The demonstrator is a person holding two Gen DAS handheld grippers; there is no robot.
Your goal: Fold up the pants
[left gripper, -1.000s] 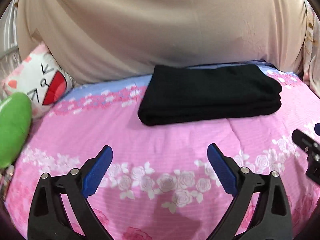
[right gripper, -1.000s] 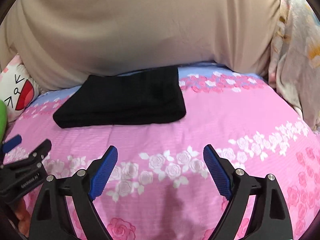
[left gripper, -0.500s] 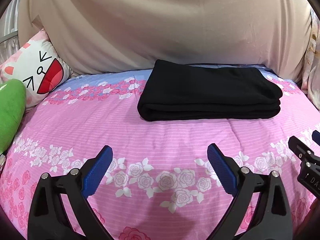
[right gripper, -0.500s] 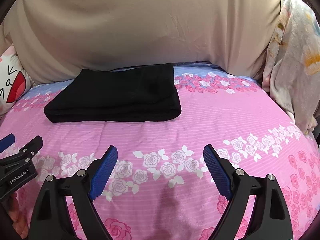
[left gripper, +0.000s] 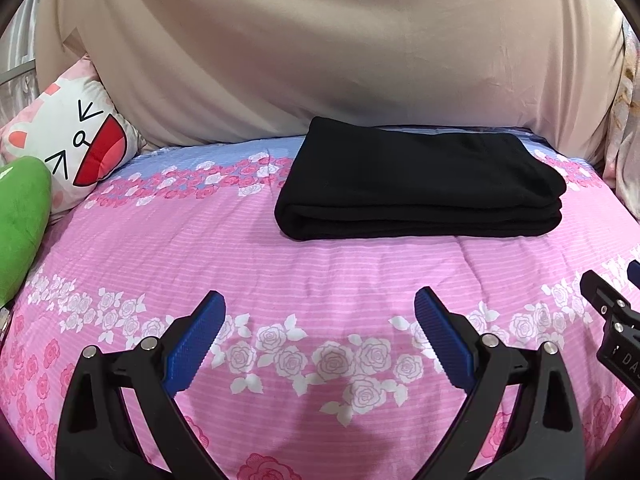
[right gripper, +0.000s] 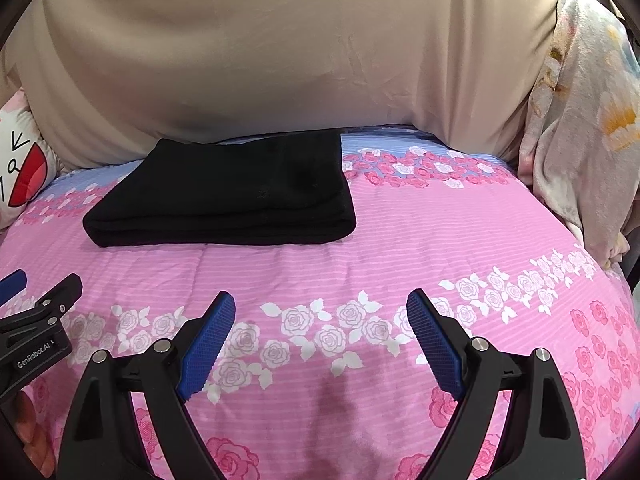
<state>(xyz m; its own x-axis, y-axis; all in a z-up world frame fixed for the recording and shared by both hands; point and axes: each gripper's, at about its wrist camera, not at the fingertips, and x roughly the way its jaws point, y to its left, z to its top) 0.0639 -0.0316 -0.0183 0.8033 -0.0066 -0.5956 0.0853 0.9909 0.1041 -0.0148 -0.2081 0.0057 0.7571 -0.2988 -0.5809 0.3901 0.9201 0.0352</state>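
Bed: pink quilted bedspread (left gripper: 320, 264) printed with bands of white and pink roses, with a pale blue strip along its far edge.
Backdrop: smooth beige cloth (left gripper: 320, 48) hangs behind the bed across both views.
Pants: black soft-knit pants (left gripper: 420, 188), folded into a flat rectangular stack of several layers, lie on the far part of the bedspread, just in front of the beige cloth; in the right wrist view they (right gripper: 232, 192) sit left of centre.
Left gripper: black two-finger gripper with blue ribbed pads (left gripper: 320, 324) hangs over the rose band, nearer the camera than the pants and well apart from them.
Left jaws: spread wide and released, with only bedspread between the pads; they touch nothing.
Right gripper: matching black gripper with blue ribbed pads (right gripper: 320, 328) hangs over the rose band, also well short of the pants.
Right jaws: spread wide and released, holding nothing and touching nothing.
Side by side: each gripper shows at the edge of the other's view, the right one at the right edge of the left view, the left one at the left edge of the right view.
Left side of bed: white cartoon-face cushion with a red mouth (left gripper: 76, 140) and a green plush object (left gripper: 20, 224) just beside it.
Right side of bed: pale floral fabric (right gripper: 580, 128) hangs down beside the beige cloth.
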